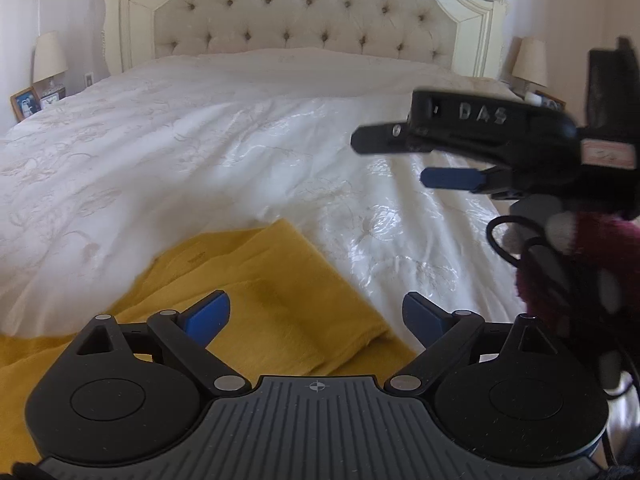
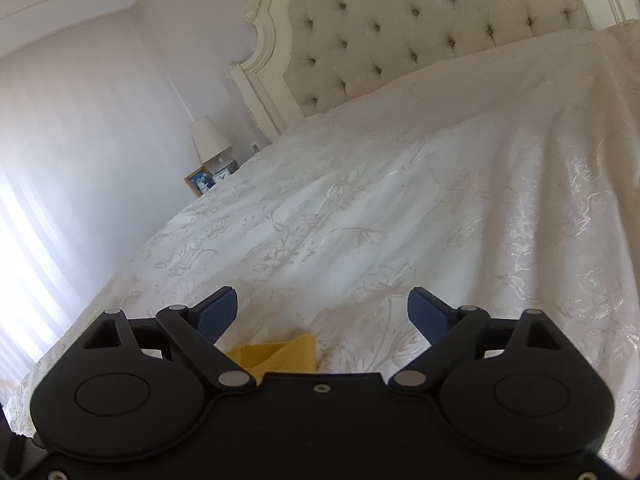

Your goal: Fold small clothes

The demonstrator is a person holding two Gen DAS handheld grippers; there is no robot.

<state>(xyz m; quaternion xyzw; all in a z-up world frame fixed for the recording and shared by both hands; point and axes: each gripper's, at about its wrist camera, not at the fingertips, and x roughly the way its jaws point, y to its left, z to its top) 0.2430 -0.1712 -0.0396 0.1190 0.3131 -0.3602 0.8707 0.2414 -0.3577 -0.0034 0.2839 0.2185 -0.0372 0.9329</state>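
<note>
A mustard-yellow garment (image 1: 256, 292) lies partly folded on the white bedspread (image 1: 200, 140), at the near left in the left wrist view. My left gripper (image 1: 316, 316) is open and empty, held above the garment's right part. My right gripper (image 1: 400, 160) shows at the right in the left wrist view, raised above the bed, its blue pads apart. In the right wrist view the right gripper (image 2: 322, 314) is open and empty, and a corner of the yellow garment (image 2: 280, 354) shows just below and behind its fingers.
A tufted cream headboard (image 1: 300, 12) stands at the far end of the bed. Lamps (image 1: 50, 58) and a framed photo (image 1: 25, 103) sit on the nightstands at either side. A black cable (image 1: 520, 248) hangs by the right gripper.
</note>
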